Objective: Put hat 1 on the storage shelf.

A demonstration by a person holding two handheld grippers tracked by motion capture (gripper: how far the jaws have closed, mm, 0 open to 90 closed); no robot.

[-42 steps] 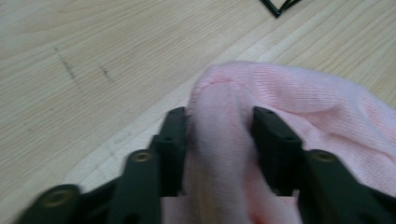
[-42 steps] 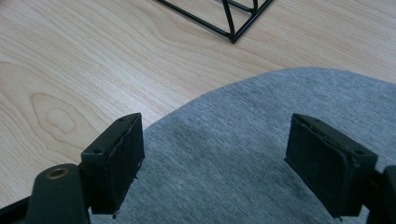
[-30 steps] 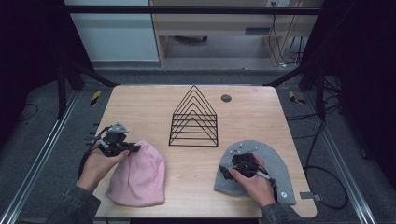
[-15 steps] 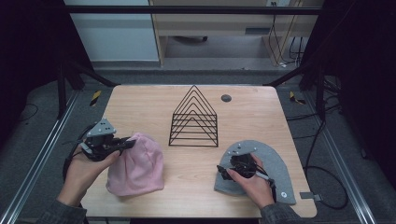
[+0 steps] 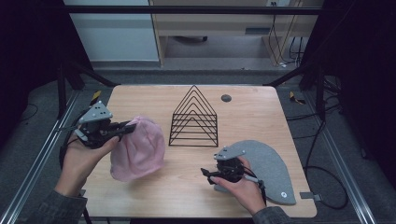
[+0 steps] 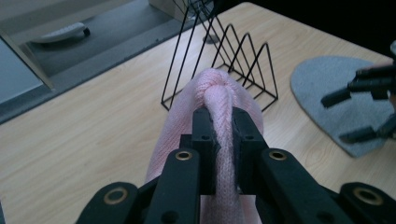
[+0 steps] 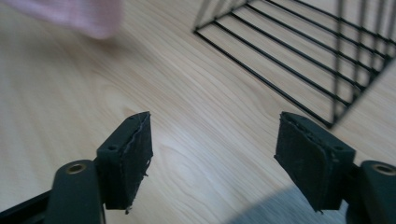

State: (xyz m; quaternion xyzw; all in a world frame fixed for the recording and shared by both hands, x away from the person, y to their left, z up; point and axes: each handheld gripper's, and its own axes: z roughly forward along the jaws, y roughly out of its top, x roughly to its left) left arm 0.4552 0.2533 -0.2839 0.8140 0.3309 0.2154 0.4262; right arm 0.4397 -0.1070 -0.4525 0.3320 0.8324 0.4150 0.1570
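Left tongs (image 5: 125, 126) pinch pink beanie (image 5: 138, 149), lifted near table (image 5: 261, 112) left edge. Right tongs (image 5: 205, 173) spread, just closing, empty; bare wood between. Wire rack (image 5: 194, 116) behind.

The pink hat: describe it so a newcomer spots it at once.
On the wooden table, look left of the black wire rack. The pink hat hangs there, pinched in the left gripper. It is the one soft knitted pink thing; the felt mat is grey and flat.

No writing, label, brand, number or sign can be read anywhere in these pictures. The surfaces that show are plain and unmarked, or too small and blurred to make out any lettering.
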